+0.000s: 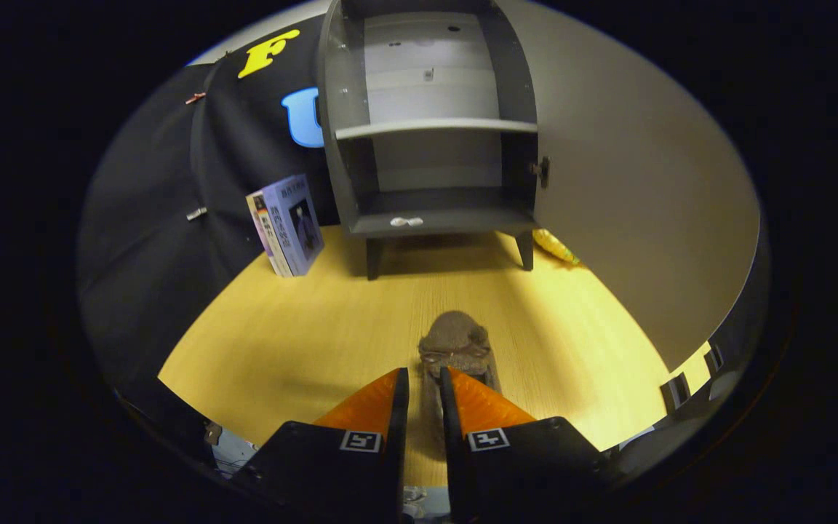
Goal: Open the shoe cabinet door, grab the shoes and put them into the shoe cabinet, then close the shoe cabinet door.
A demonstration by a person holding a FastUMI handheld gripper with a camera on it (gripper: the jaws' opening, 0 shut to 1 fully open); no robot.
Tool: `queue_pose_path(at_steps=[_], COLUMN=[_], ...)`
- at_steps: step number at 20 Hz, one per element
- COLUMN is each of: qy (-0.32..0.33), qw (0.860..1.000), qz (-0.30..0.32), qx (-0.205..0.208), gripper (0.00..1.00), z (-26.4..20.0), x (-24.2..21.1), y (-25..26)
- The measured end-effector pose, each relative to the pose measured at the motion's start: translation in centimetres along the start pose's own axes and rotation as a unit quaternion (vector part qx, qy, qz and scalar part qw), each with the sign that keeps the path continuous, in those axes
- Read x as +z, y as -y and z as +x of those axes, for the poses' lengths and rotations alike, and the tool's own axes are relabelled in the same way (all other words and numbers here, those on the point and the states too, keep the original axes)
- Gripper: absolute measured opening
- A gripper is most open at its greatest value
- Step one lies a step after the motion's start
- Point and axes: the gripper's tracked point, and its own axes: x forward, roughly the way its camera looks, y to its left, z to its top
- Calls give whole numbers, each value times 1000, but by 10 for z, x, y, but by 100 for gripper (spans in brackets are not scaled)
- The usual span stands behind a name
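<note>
A grey shoe cabinet stands at the far side of the wooden table, its door swung wide open to the right. Inside are one shelf and an empty lower bay. A brown shoe points toward the cabinet, its heel end caught between my two orange fingers. My gripper is shut on the shoe, which sticks out ahead of the fingertips. Whether the shoe rests on the table or is lifted off it cannot be told.
A book stands upright left of the cabinet against the black cloth wall. A small yellow object lies by the cabinet's right leg, under the open door. Bare wooden tabletop stretches between the shoe and the cabinet.
</note>
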Motion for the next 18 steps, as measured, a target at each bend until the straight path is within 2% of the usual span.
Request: queue_pose_path(at_steps=[4,9,18], qy=[-52,-81,-70], qw=[999,996,997], qz=[-5,-18,-6], qx=[-5,-11,-24], gripper=[29,29,29], z=[33,60,107], x=[-35,-52,-37], y=[1,2,4])
